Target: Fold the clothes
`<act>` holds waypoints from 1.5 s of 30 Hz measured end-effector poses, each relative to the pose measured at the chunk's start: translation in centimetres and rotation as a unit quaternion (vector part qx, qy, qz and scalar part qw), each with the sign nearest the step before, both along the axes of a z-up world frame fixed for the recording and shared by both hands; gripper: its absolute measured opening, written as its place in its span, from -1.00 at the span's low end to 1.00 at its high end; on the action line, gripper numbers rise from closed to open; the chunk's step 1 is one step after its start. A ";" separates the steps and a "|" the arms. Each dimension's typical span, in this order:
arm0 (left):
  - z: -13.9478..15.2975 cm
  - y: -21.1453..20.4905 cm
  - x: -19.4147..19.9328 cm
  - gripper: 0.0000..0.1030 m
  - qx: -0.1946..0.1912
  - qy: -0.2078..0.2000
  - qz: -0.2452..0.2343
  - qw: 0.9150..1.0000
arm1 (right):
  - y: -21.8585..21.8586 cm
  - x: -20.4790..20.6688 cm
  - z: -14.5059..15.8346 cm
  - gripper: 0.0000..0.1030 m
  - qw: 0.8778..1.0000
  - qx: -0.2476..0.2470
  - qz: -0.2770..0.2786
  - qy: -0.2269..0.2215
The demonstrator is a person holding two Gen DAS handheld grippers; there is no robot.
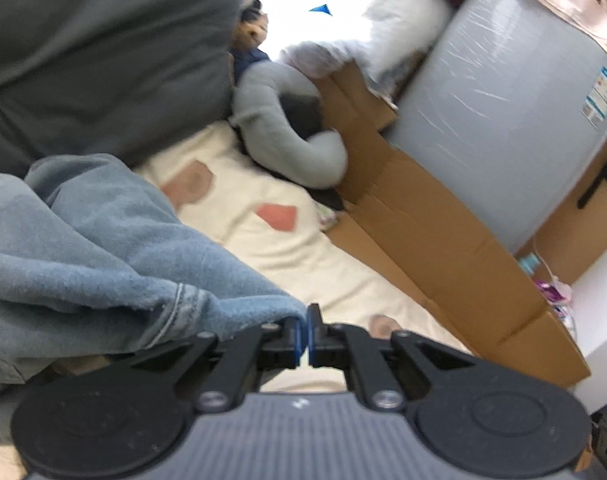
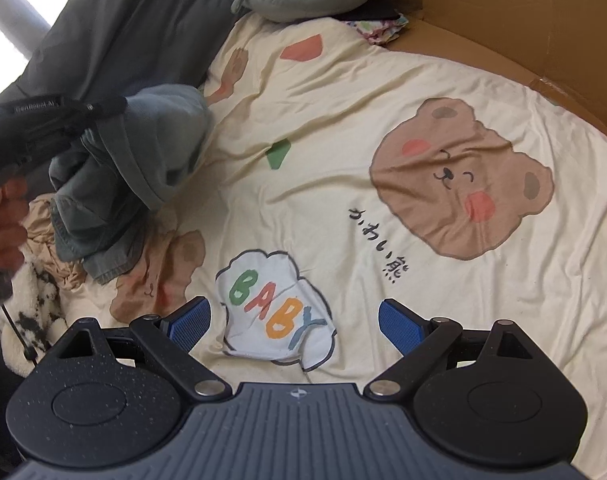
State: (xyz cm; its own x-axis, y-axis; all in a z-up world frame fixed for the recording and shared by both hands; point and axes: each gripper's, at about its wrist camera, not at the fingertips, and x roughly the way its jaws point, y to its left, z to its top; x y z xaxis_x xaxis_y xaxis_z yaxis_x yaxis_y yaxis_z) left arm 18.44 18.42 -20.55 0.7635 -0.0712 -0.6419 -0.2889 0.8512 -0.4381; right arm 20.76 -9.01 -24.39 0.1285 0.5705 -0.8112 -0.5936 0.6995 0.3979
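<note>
With its blue-padded jaws clamped on a corner of the faded blue-grey denim garment (image 1: 103,248), the left gripper (image 1: 306,334) holds it bunched and hanging over the left side of the cream bear-print bedsheet (image 2: 343,128). The right gripper (image 2: 294,326) hovers over the sheet, jaws wide apart, empty. Denim looks soft but heavyish (it'll sag), so I'd grab a stitched hem or corner.

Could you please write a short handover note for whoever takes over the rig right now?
Left gripper: shut on an edge of the blue garment, lifted and hanging bunched over the sheet.
Right gripper: open, holds nothing, over the sheet.
Done: garment picked up; no fold visible.
Left: spread it flat on the sheet, then fold. More crumpled clothes lie at the left edge.
</note>
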 end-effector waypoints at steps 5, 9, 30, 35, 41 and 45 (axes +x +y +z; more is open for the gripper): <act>-0.7 -2.1 1.2 -0.96 -0.015 0.000 -0.016 1.000 | -0.9 0.7 0.1 0.82 1.000 0.003 -0.017 -0.001; -0.3 -2.6 2.0 -0.96 -0.025 -0.013 -0.019 0.999 | -1.6 1.3 0.1 0.82 1.000 0.006 -0.031 -0.001; -2.6 -1.4 -2.0 -0.21 -0.031 0.053 -0.058 0.996 | -2.1 1.3 -0.6 0.82 0.999 0.015 -0.034 0.010; -2.7 2.6 -4.6 -0.04 0.006 0.076 -0.004 0.997 | -1.8 1.0 -0.4 0.82 1.000 0.014 -0.026 0.009; -3.2 7.6 -7.4 0.15 0.046 0.099 0.075 0.991 | -1.4 0.8 0.0 0.82 1.000 0.013 -0.023 0.005; -3.6 10.6 -8.9 0.22 0.063 0.112 0.118 0.985 | -1.1 0.6 0.2 0.82 1.000 0.013 -0.017 0.000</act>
State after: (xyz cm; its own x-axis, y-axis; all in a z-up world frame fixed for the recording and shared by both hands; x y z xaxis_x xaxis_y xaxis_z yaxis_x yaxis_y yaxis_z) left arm 9.56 29.03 -24.14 0.5876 0.1816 -0.7885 -0.5622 0.7925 -0.2364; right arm 21.32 -10.15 -24.22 0.1480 0.5860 -0.7967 -0.5702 0.7088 0.4154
